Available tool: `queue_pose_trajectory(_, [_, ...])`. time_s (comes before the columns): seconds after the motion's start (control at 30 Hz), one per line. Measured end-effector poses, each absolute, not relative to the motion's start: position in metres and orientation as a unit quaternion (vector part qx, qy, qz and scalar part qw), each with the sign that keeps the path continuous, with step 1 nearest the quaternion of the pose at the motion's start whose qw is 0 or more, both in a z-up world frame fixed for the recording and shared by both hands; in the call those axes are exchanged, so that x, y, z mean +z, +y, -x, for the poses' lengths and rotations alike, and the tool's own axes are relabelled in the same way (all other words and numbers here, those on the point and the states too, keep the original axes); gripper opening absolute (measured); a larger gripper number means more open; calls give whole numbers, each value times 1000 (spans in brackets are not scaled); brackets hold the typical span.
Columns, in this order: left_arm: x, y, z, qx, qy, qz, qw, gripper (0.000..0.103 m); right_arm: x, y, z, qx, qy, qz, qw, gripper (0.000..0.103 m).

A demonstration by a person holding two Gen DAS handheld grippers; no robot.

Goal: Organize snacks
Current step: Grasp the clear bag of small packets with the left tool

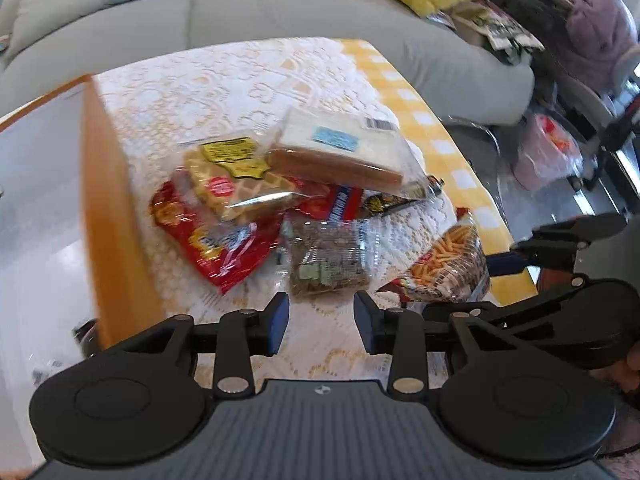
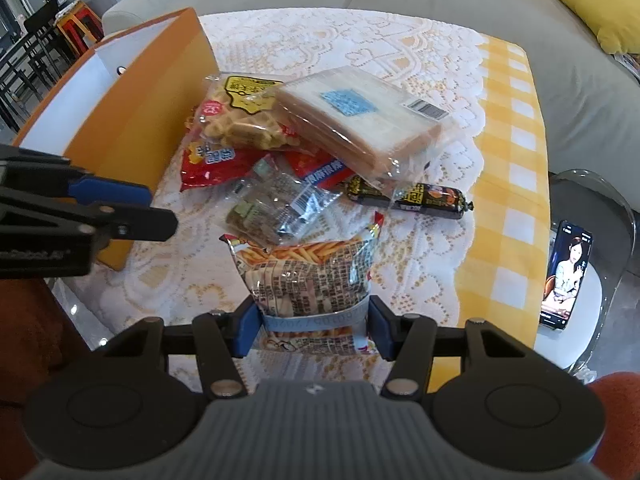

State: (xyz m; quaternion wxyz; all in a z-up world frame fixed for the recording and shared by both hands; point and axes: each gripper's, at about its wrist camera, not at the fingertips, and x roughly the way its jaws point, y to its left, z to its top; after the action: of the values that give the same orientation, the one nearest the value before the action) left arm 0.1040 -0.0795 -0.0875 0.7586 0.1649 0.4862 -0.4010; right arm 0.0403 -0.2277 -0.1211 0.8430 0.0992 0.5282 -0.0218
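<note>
The desk (image 2: pixel 516 128), under a white lace cloth over yellow check, carries a heap of snacks at its middle. An orange-sided open box with a white interior (image 2: pixel 132 120) stands at the left edge, touching the heap's left flank.

Right gripper (image 2: pixel 312 332): fingers clenched on the lower end of the clear-and-red bag of potato sticks (image 2: pixel 308 276), which lies nearest the front edge; blue pads press both its sides. Left gripper (image 1: pixel 321 322): fingers released, nothing between them, hovering over bare lace just short of the clear packet of dark seed bars (image 1: pixel 328 264).

Heap contents — a clear pack of sliced white bread with a blue label (image 2: pixel 360 120) on top, tilted; a clear bag of golden waffles with a yellow label (image 2: pixel 240 120) beside it, against the box; a red foil bag (image 2: pixel 216 166) beneath both; a black-wrapped sausage stick (image 2: pixel 424 198) at the right.

Open room: bare cloth lies behind the heap and along the right-hand check border. A grey sofa (image 2: pixel 440 4) bounds the far edge.
</note>
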Motion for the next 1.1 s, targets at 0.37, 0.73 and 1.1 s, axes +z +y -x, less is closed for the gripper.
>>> queue_pose_trajectory(0.37, [-103,-110,-119,-422,493,-188,737,75,-128,-241,-48,-35,544,-81,835,55])
queue_pose_trajectory(0.73, [-130,-137,-129,-367,534,-188,738,80,-142,-265,-49,-48,551,-130,823,55])
queue_pose_trajectory(1.1, [-148,-149,-126,-337,524,-227,748,90,-145,-268,-49,-49,549,-143,822,56])
